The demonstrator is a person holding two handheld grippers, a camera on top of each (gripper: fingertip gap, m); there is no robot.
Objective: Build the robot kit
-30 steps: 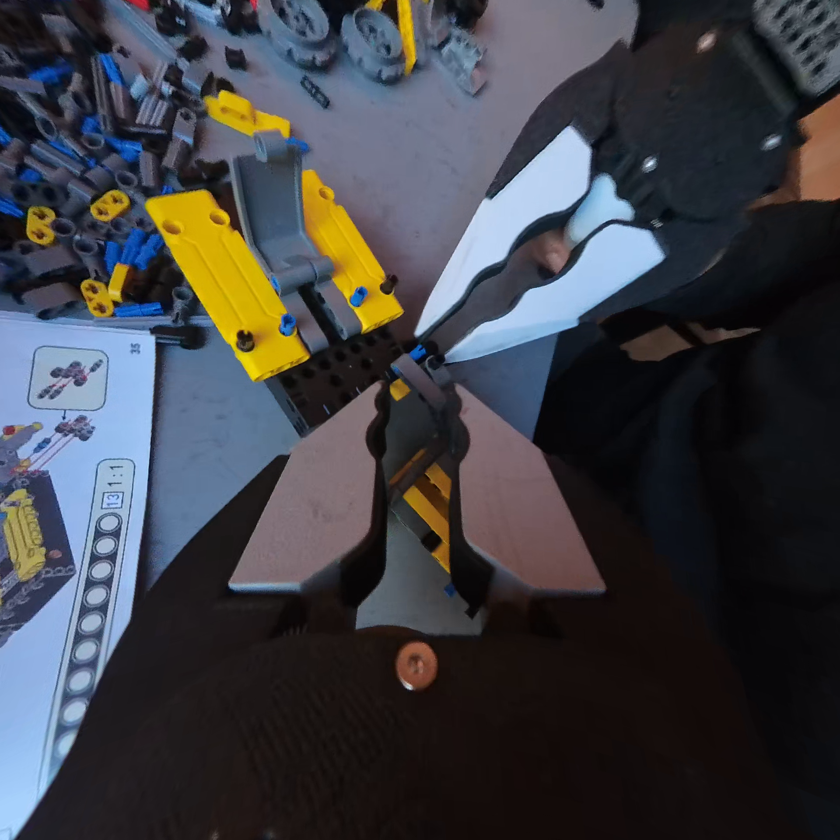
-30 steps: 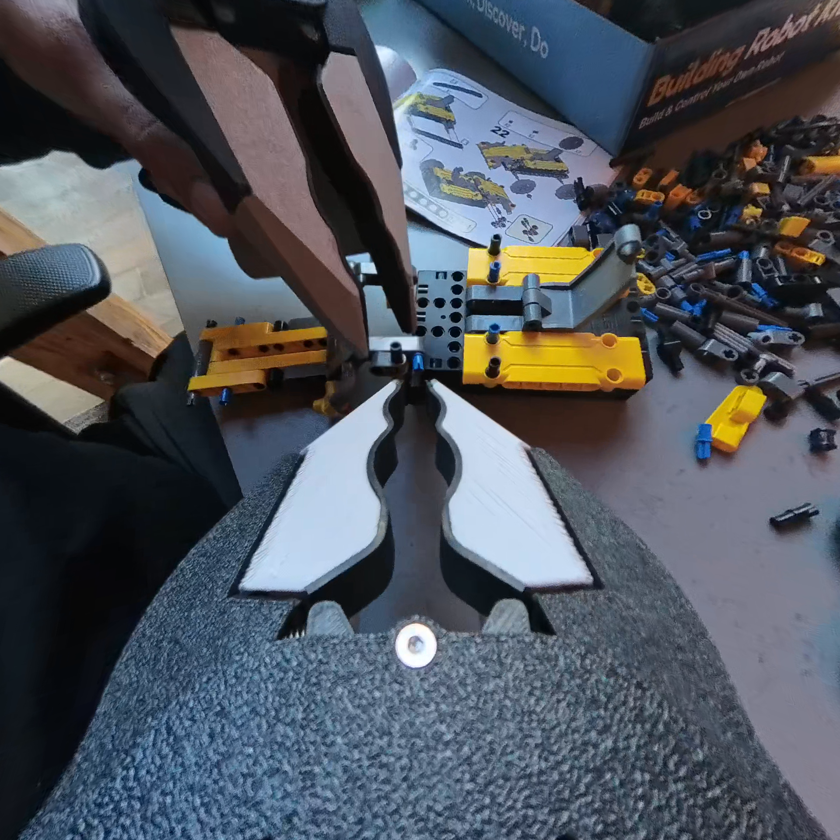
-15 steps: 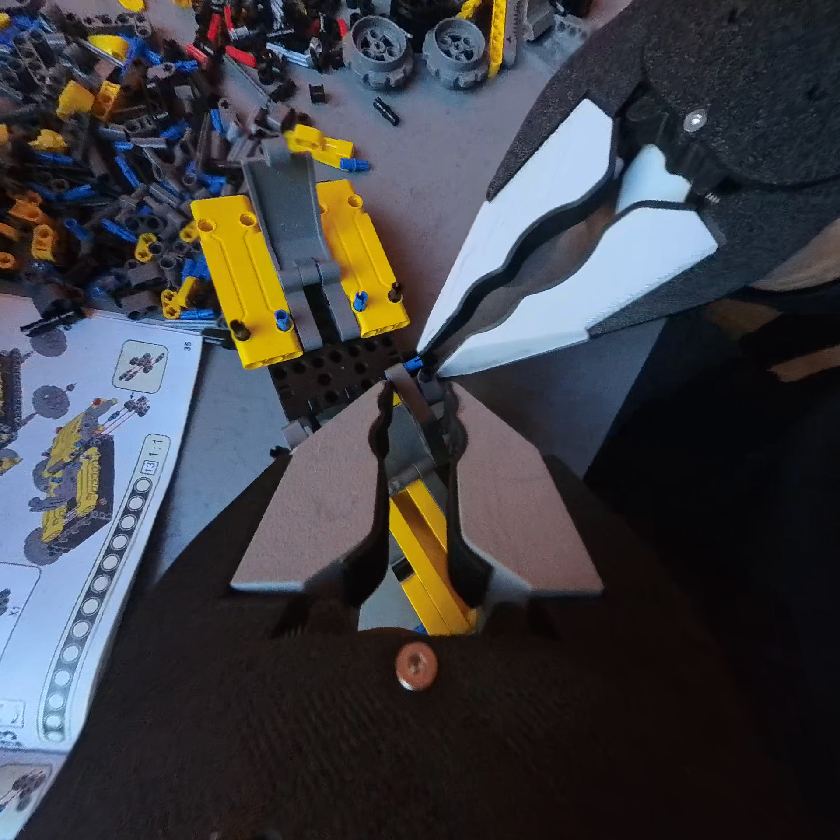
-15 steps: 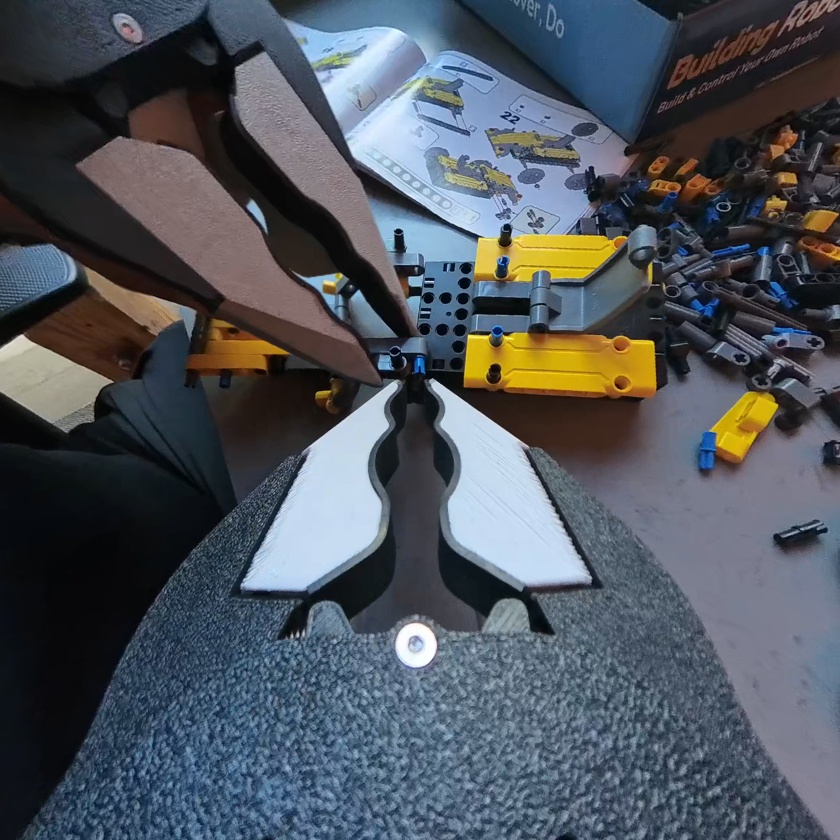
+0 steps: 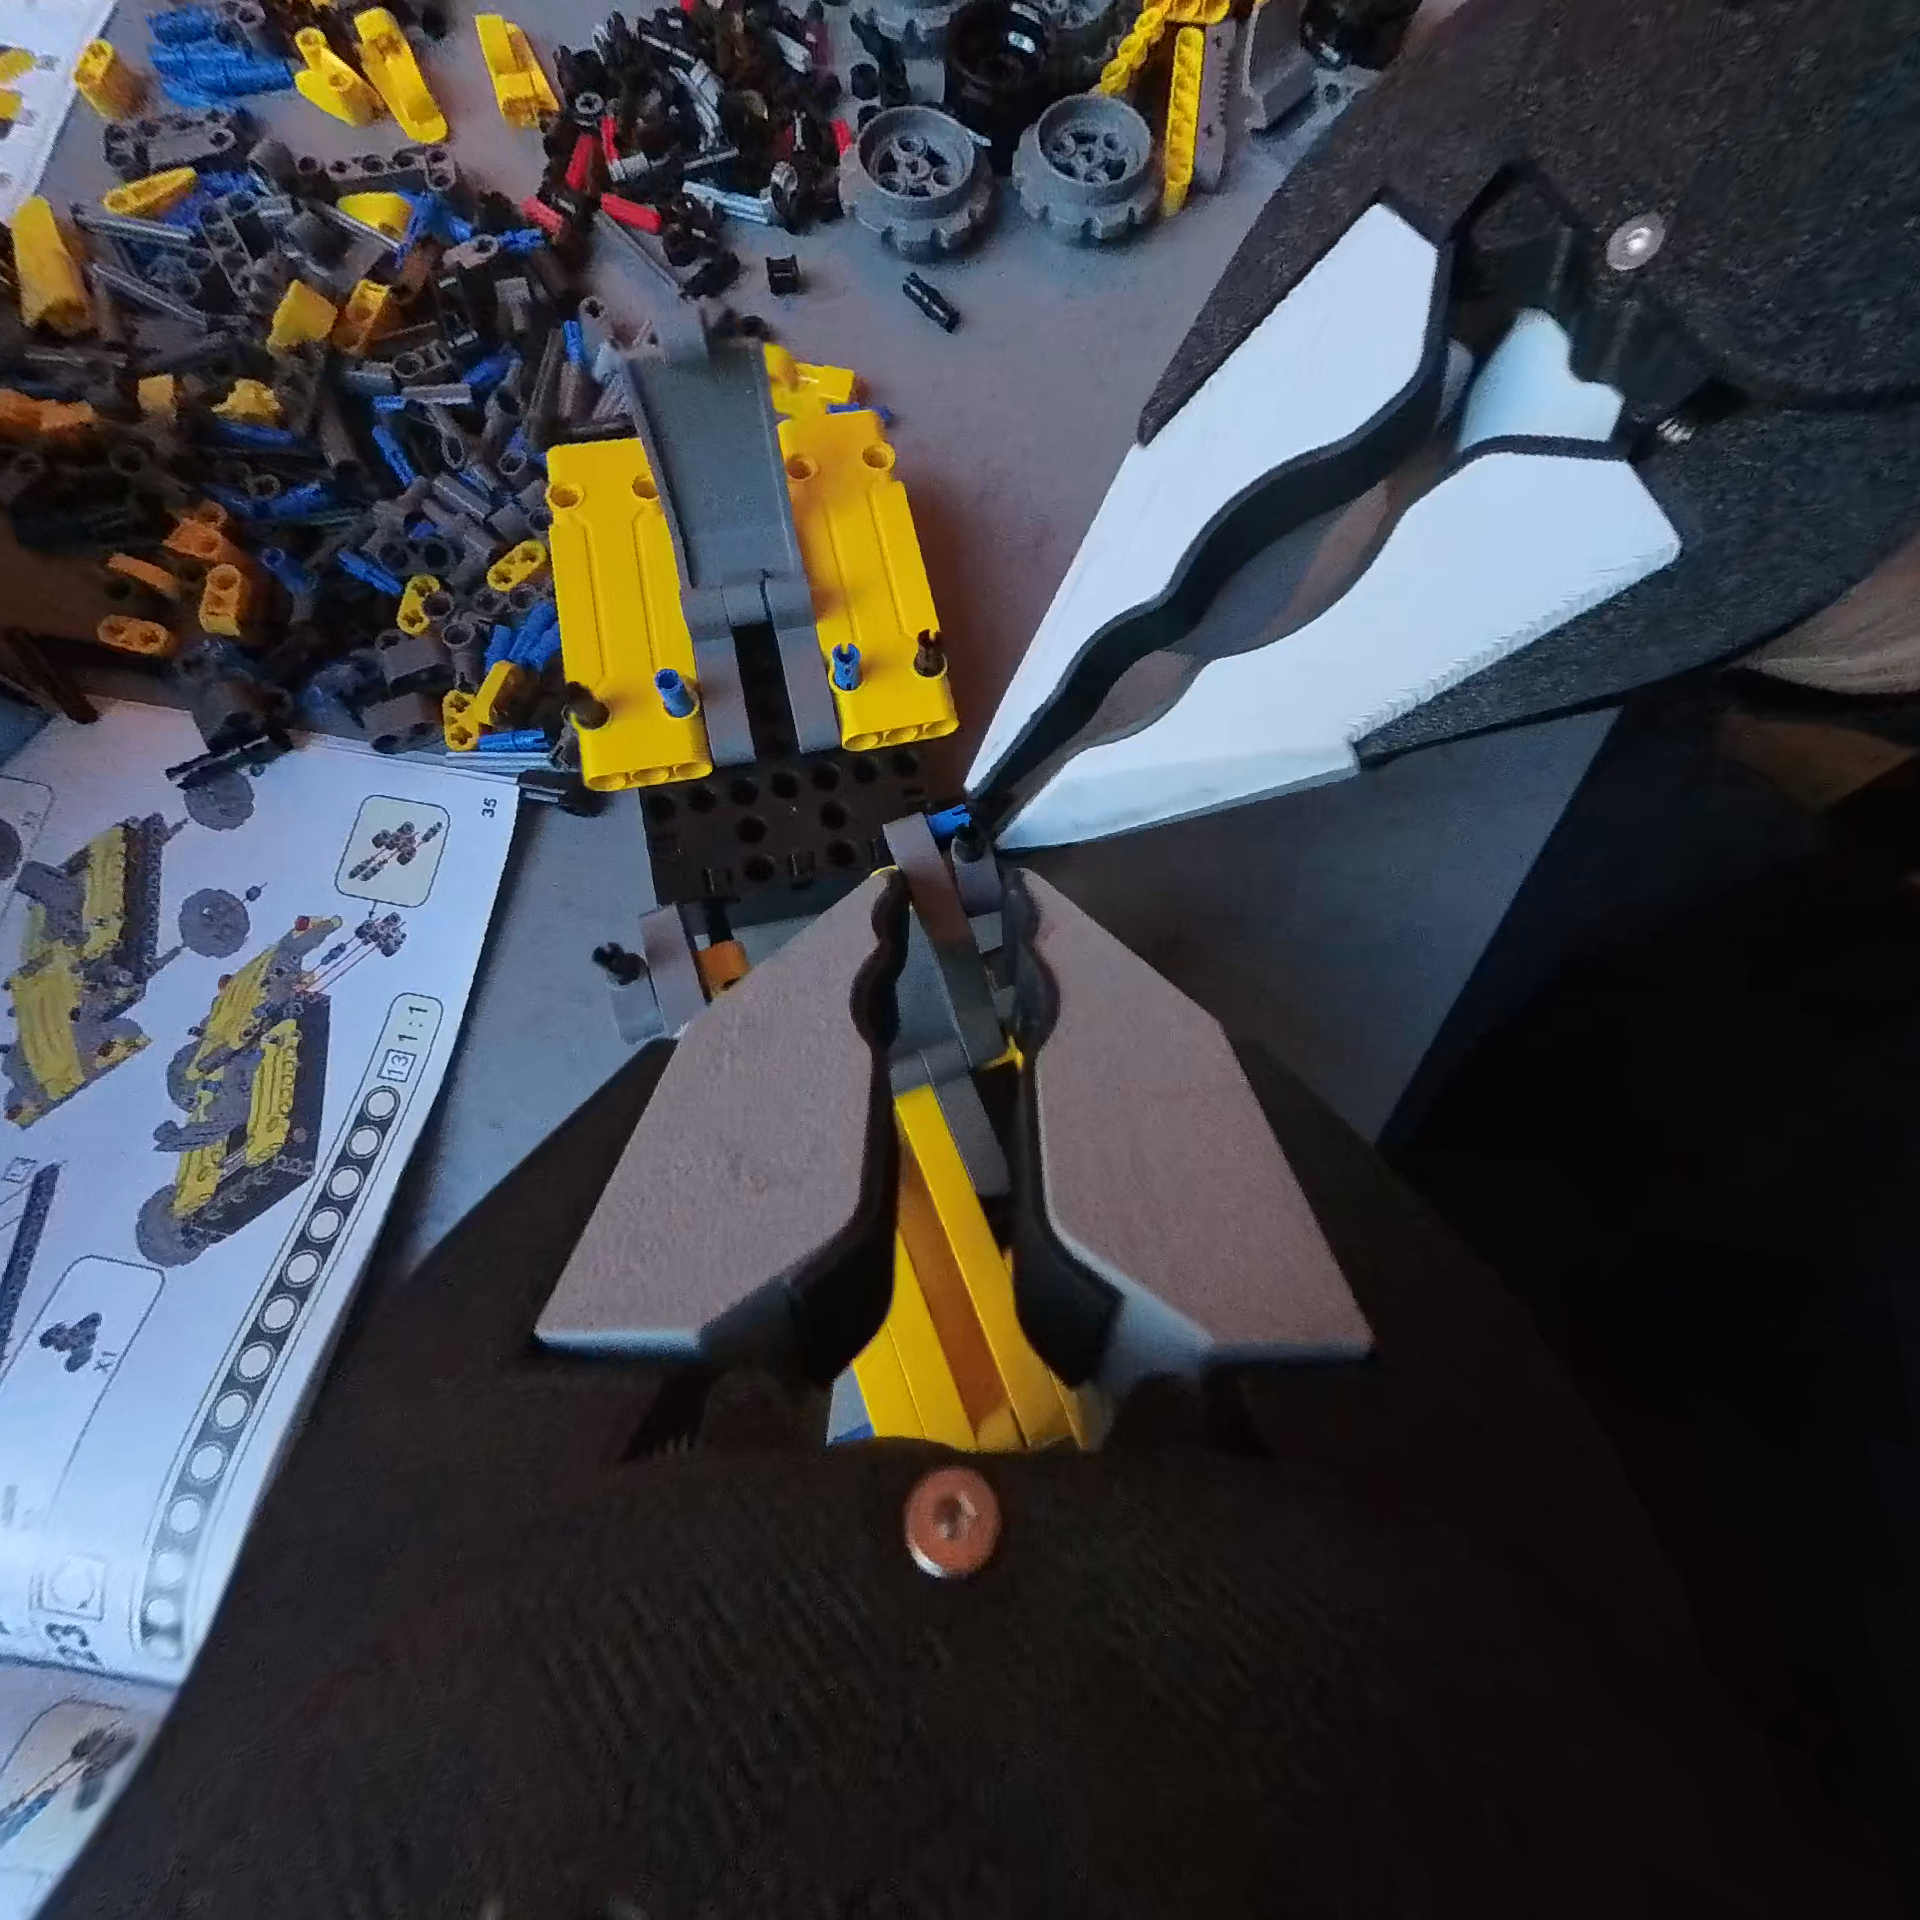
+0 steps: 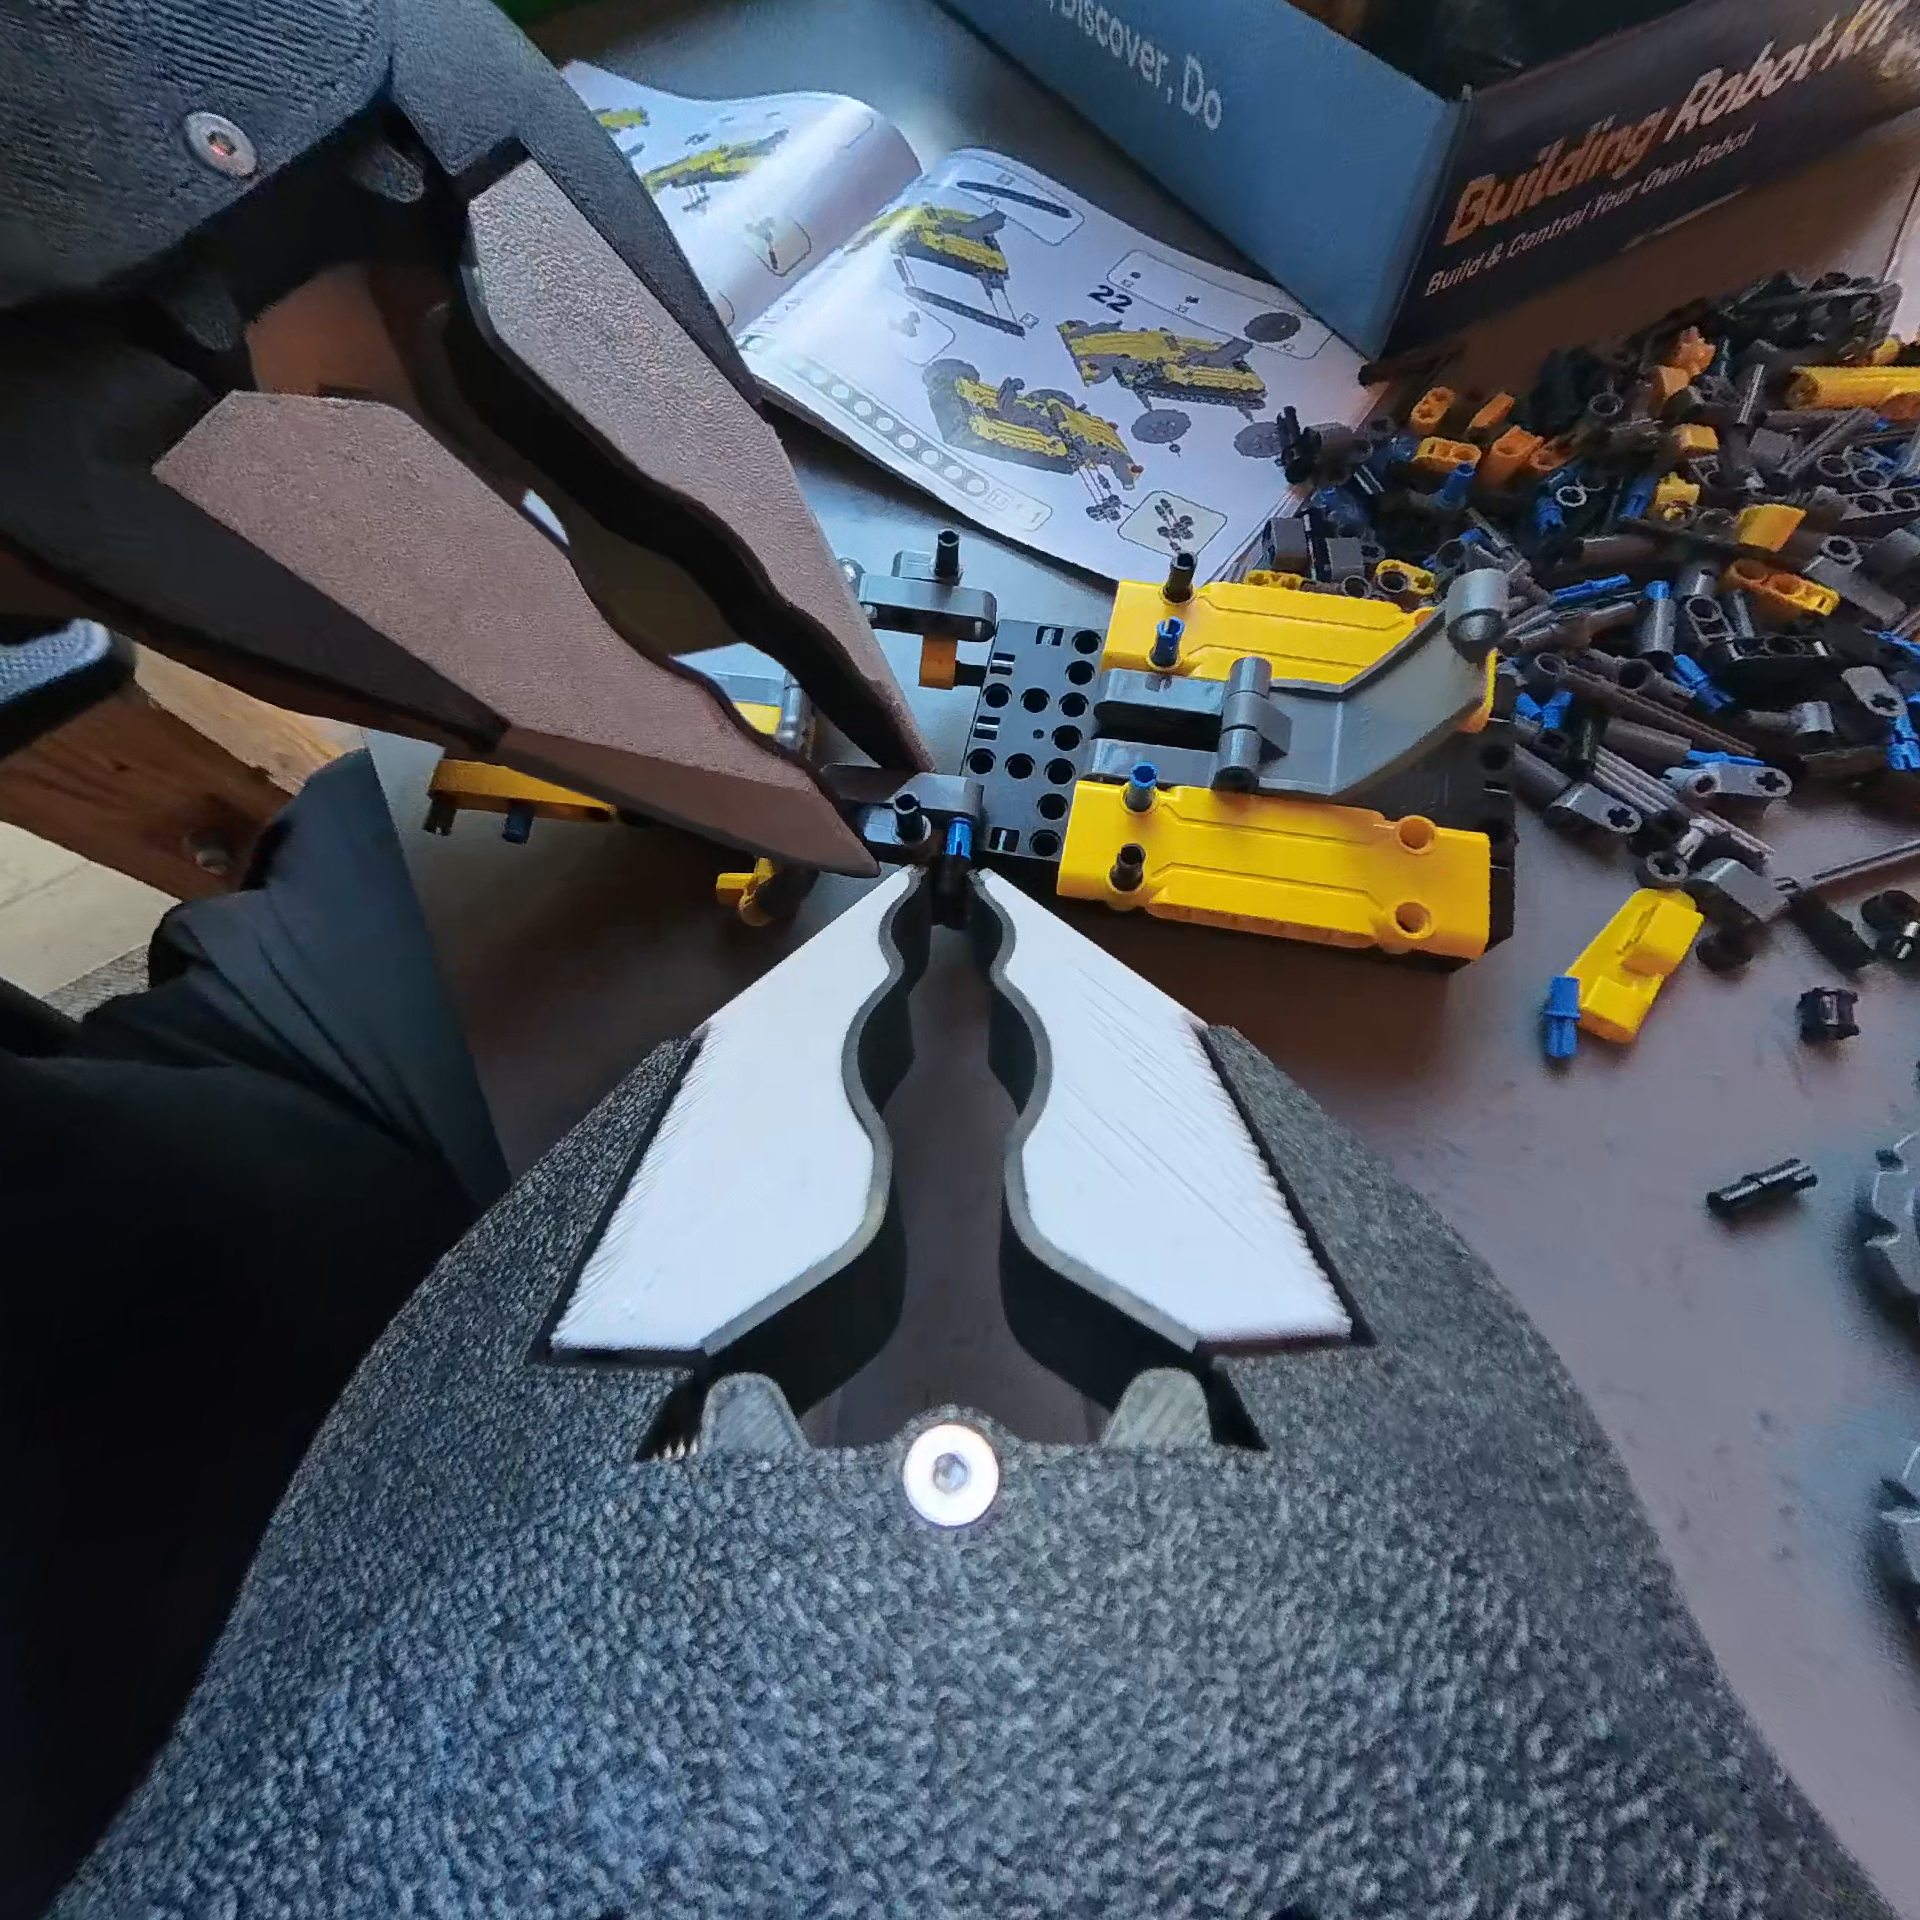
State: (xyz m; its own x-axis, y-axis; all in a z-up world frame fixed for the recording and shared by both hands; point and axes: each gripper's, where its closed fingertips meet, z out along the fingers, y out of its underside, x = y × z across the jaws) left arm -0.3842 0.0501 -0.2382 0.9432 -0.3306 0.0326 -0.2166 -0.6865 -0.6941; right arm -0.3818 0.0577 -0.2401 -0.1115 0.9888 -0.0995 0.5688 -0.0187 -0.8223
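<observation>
Left gripper [image 5: 951, 904] clenched on grey beam [image 5: 940, 966] — contact partly hidden; right gripper [image 6: 943, 883] pinches blue-black pin [image 6: 954, 847] on model [image 6: 1226, 769].

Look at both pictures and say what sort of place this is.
Probably a hobby or classroom worktable for building a toy kit. A heap of loose plastic building pieces, an open instruction booklet and a half-built yellow and black model lie on the grey tabletop.

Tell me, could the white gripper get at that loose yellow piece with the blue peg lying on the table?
Probably yes. The yellow piece lies alone on bare table, nothing over it. But the right gripper is shut on a small pin and would likely have to let go first.
</observation>
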